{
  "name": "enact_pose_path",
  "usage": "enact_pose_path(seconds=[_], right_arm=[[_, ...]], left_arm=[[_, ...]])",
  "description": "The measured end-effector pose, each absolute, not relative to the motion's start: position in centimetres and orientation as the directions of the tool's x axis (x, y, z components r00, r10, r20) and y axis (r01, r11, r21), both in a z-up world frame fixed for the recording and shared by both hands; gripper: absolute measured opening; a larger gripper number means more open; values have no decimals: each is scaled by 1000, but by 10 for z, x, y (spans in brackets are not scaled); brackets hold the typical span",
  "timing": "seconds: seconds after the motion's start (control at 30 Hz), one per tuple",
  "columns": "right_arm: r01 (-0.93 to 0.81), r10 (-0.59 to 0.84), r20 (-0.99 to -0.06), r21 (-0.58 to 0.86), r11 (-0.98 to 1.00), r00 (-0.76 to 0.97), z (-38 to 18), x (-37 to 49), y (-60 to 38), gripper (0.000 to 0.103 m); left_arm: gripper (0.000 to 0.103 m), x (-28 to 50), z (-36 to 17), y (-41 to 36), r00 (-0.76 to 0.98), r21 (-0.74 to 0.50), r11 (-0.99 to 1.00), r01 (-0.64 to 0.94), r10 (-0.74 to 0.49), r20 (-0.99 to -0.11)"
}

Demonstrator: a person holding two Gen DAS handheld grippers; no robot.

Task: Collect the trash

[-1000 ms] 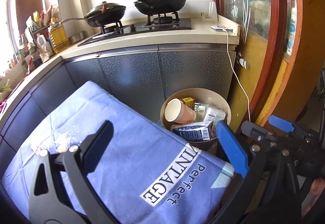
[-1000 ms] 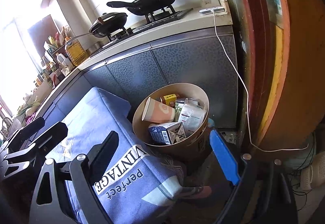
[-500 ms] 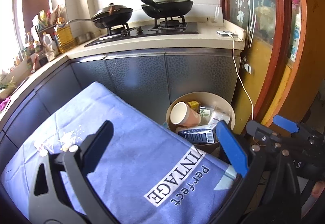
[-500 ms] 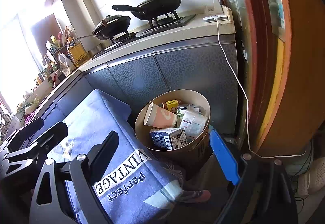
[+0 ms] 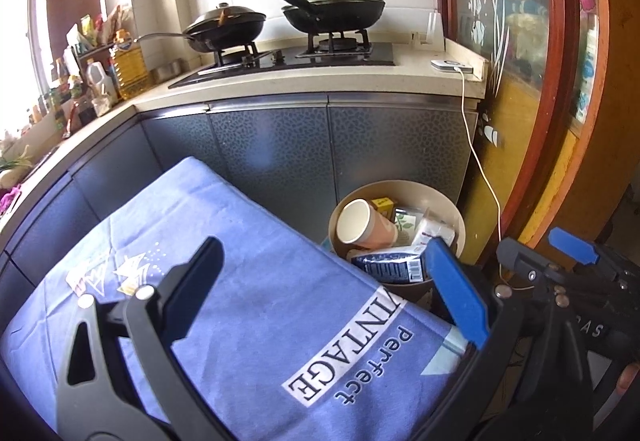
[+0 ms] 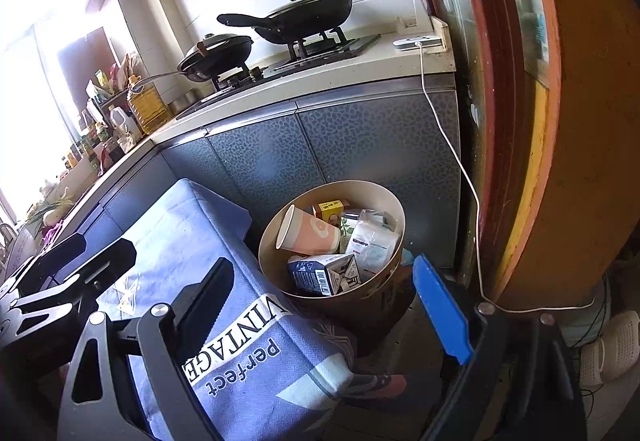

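A round tan trash bin (image 5: 456, 213) (image 6: 276, 229) stands on the floor against the grey cabinets. It holds a pink paper cup (image 5: 366, 227) (image 6: 310, 233), a blue carton (image 5: 390, 267) (image 6: 324, 275), a white packet (image 6: 372, 241) and a yellow box (image 6: 330, 209). My left gripper (image 5: 324, 285) is open and empty above the blue cloth, left of the bin. My right gripper (image 6: 328, 301) is open and empty, hovering over the near side of the bin. The right gripper also shows in the left wrist view (image 5: 560, 253).
A table under a blue cloth (image 5: 224, 265) (image 6: 172, 225) printed "VINTAGE perfect" sits left of the bin. Behind are grey cabinets (image 5: 280, 157), a counter with a stove and two black pans (image 5: 332, 9). A white cable (image 6: 452, 157) hangs beside a red door frame (image 5: 532, 89).
Both grippers have drawn back and risen slightly; the bin sits lower and smaller in both views. Both stay open and empty.
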State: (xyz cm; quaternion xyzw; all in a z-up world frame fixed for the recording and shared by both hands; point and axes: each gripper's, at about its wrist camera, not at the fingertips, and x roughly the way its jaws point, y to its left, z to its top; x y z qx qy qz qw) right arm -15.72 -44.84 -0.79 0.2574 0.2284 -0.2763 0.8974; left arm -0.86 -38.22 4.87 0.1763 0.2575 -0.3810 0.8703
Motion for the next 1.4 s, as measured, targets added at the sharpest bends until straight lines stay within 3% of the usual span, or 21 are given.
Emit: enact_pose_path(seconds=[0.57,1.4], right_arm=[[639,-392,-562,351,684,728,-19,-174,-467,90],[662,-360,-652,298,687,667,-77,-171,-510,90]], left_arm=[[97,-27,43,-416,559,157,594,789,-587,-585],[97,-13,-35,-470,531,193,606,771,-447,-720]])
